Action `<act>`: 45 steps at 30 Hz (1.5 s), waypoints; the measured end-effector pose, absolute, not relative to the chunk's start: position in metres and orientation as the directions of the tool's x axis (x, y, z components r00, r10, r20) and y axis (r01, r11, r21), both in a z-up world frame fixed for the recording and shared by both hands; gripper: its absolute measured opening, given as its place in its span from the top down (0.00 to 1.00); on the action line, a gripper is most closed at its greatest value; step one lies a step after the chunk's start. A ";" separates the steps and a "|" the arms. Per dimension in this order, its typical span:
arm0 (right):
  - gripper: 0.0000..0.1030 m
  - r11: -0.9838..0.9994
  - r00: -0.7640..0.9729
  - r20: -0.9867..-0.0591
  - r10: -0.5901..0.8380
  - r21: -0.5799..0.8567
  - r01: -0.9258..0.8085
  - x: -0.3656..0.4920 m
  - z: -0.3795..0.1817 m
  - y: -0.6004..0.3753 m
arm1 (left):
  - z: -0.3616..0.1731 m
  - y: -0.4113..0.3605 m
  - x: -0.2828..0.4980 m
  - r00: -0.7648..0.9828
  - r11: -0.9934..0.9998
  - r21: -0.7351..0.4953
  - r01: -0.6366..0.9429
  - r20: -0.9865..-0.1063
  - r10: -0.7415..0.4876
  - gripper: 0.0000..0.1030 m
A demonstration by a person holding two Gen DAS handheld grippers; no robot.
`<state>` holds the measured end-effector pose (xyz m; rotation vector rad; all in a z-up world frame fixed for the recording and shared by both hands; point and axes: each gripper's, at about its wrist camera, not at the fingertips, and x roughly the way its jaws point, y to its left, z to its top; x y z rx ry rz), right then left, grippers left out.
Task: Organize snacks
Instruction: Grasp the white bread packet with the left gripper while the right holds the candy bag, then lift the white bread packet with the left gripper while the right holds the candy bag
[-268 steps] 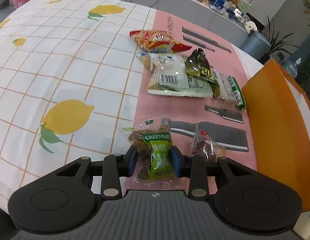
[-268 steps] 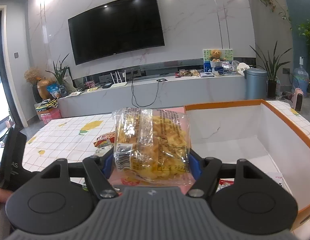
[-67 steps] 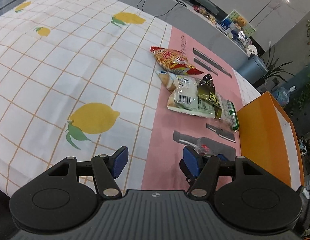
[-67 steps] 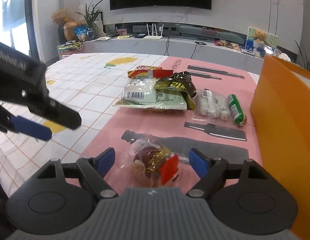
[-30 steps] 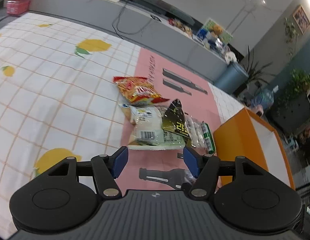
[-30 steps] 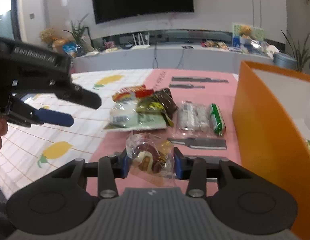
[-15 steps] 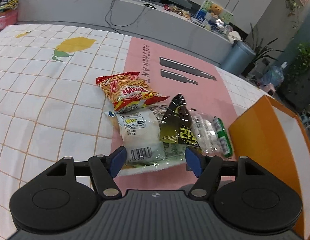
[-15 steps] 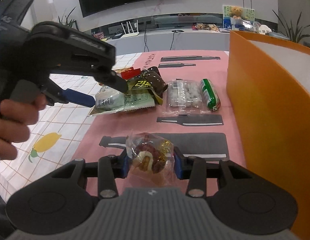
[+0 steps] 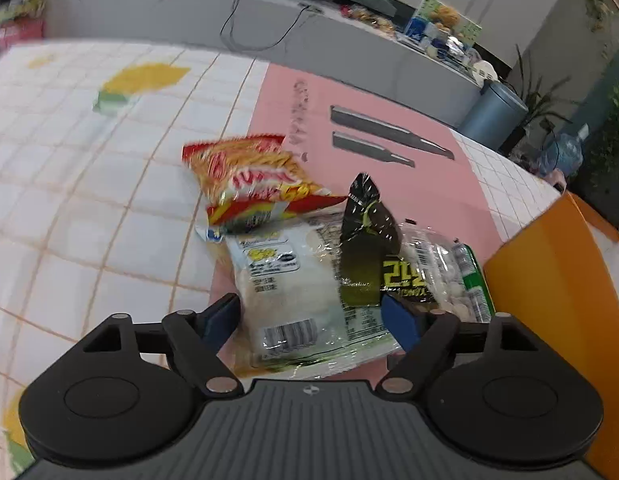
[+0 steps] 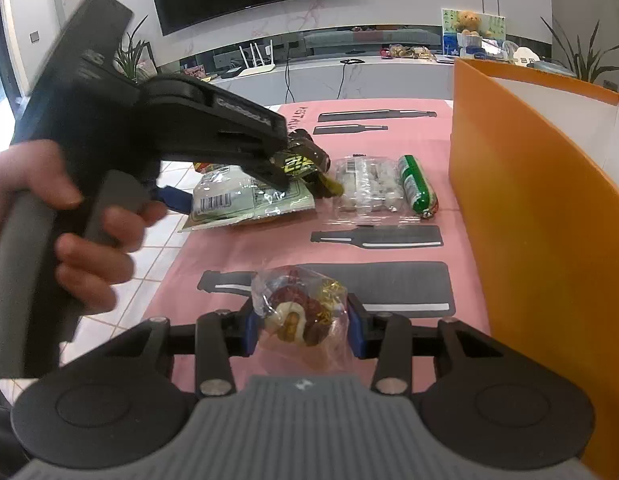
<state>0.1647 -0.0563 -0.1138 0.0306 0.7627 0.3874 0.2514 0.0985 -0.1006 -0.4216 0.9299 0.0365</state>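
Crinkly plastic is the risk: the right gripper (image 10: 300, 326), clamped on the candy bag (image 10: 299, 308) at lower centre, could let it slip. Spread wide apart, the left gripper (image 9: 309, 318) straddles the white packet (image 9: 287, 292) (mid-frame) and may drag the dark packet (image 9: 369, 248) along too.

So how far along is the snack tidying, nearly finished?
Partway. The right gripper holds a clear bag of sweets beside the orange box. The left gripper is open over the white packet. The red chips bag, dark packet and green-ended pack are on the table.
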 end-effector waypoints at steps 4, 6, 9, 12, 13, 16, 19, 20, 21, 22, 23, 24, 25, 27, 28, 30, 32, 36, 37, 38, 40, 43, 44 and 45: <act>0.60 0.930 0.657 -0.668 0.349 0.163 -0.329 0.165 -0.113 -0.056 | -0.099 0.107 0.242 0.578 0.898 -0.396 -0.192 -0.785 -0.223 0.63; 0.60 0.932 0.658 -0.668 0.347 0.165 -0.324 0.166 -0.113 -0.057 | -0.099 0.112 0.232 0.568 0.886 -0.418 -0.202 -0.787 -0.242 0.72; 0.60 0.934 0.659 -0.669 0.343 0.171 -0.313 0.166 -0.112 -0.060 | -0.097 0.116 0.216 0.552 0.898 -0.400 -0.184 -0.798 -0.242 0.75; 0.60 0.936 0.659 -0.671 0.340 0.175 -0.305 0.166 -0.112 -0.061 | -0.092 0.114 0.196 0.529 0.918 -0.368 -0.148 -0.813 -0.241 0.75; 0.60 0.937 0.660 -0.671 0.338 0.170 -0.306 0.166 -0.111 -0.061 | -0.091 0.113 0.190 0.521 0.921 -0.363 -0.140 -0.818 -0.243 0.75; 0.60 0.938 0.664 -0.671 0.330 0.152 -0.313 0.165 -0.111 -0.059 | -0.089 0.113 0.167 0.499 0.927 -0.358 -0.110 -0.827 -0.260 0.75; 0.60 0.937 0.662 -0.674 0.328 0.143 -0.318 0.165 -0.111 -0.058 | -0.088 0.120 0.145 0.477 0.930 -0.356 -0.093 -0.836 -0.272 0.75; 0.60 0.937 0.662 -0.675 0.328 0.144 -0.317 0.166 -0.111 -0.058 | -0.087 0.124 0.139 0.469 0.928 -0.359 -0.097 -0.839 -0.275 0.74; 0.60 0.938 0.661 -0.676 0.327 0.145 -0.316 0.166 -0.112 -0.058 | -0.087 0.129 0.133 0.458 0.927 -0.362 -0.102 -0.844 -0.280 0.74; 0.60 0.938 0.662 -0.676 0.325 0.142 -0.315 0.166 -0.112 -0.058 | -0.085 0.133 0.129 0.448 0.926 -0.363 -0.103 -0.848 -0.282 0.73; 0.60 0.939 0.663 -0.676 0.323 0.138 -0.316 0.167 -0.112 -0.058 | -0.083 0.135 0.126 0.435 0.929 -0.356 -0.096 -0.855 -0.282 0.71; 0.60 0.939 0.663 -0.676 0.321 0.136 -0.316 0.167 -0.112 -0.058 | -0.079 0.136 0.124 0.422 0.942 -0.329 -0.071 -0.865 -0.270 0.69; 0.60 0.939 0.664 -0.676 0.320 0.135 -0.315 0.167 -0.112 -0.058 | -0.074 0.134 0.122 0.429 0.956 -0.289 -0.045 -0.870 -0.243 0.68; 0.60 0.940 0.664 -0.677 0.318 0.133 -0.314 0.167 -0.112 -0.057 | -0.061 0.130 0.117 0.478 0.980 -0.197 -0.007 -0.862 -0.170 0.36; 0.60 0.940 0.665 -0.677 0.317 0.132 -0.314 0.166 -0.112 -0.057 | -0.056 0.130 0.117 0.497 0.983 -0.183 0.004 -0.853 -0.161 0.27; 0.60 0.941 0.665 -0.677 0.315 0.129 -0.314 0.166 -0.112 -0.056 | -0.047 0.132 0.116 0.530 0.980 -0.196 0.015 -0.830 -0.174 0.18; 0.60 0.941 0.666 -0.678 0.312 0.126 -0.313 0.166 -0.112 -0.055 | -0.043 0.133 0.117 0.540 0.972 -0.234 0.014 -0.817 -0.204 0.12; 0.60 0.942 0.666 -0.680 0.307 0.117 -0.314 0.166 -0.112 -0.053 | -0.047 0.126 0.135 0.525 0.973 -0.226 -0.055 -0.835 -0.164 0.11; 0.60 0.942 0.667 -0.680 0.305 0.112 -0.316 0.165 -0.113 -0.052 | -0.049 0.124 0.139 0.523 0.976 -0.205 -0.071 -0.841 -0.139 0.11; 0.60 0.942 0.668 -0.680 0.303 0.108 -0.318 0.165 -0.113 -0.052 | -0.051 0.119 0.145 0.519 0.980 -0.177 -0.091 -0.848 -0.105 0.11; 0.60 0.941 0.667 -0.680 0.303 0.105 -0.321 0.164 -0.113 -0.051 | -0.055 0.114 0.154 0.516 0.983 -0.135 -0.121 -0.855 -0.054 0.09; 0.60 0.940 0.667 -0.681 0.301 0.096 -0.326 0.163 -0.114 -0.050 | -0.062 0.104 0.165 0.494 0.984 -0.081 -0.158 -0.870 0.007 0.06; 0.60 0.940 0.667 -0.681 0.301 0.096 -0.326 0.163 -0.114 -0.050 | -0.065 0.101 0.167 0.484 0.984 -0.057 -0.168 -0.875 0.032 0.06; 0.60 0.940 0.667 -0.681 0.301 0.096 -0.326 0.163 -0.114 -0.050 | -0.068 0.097 0.168 0.474 0.984 -0.021 -0.177 -0.878 0.067 0.06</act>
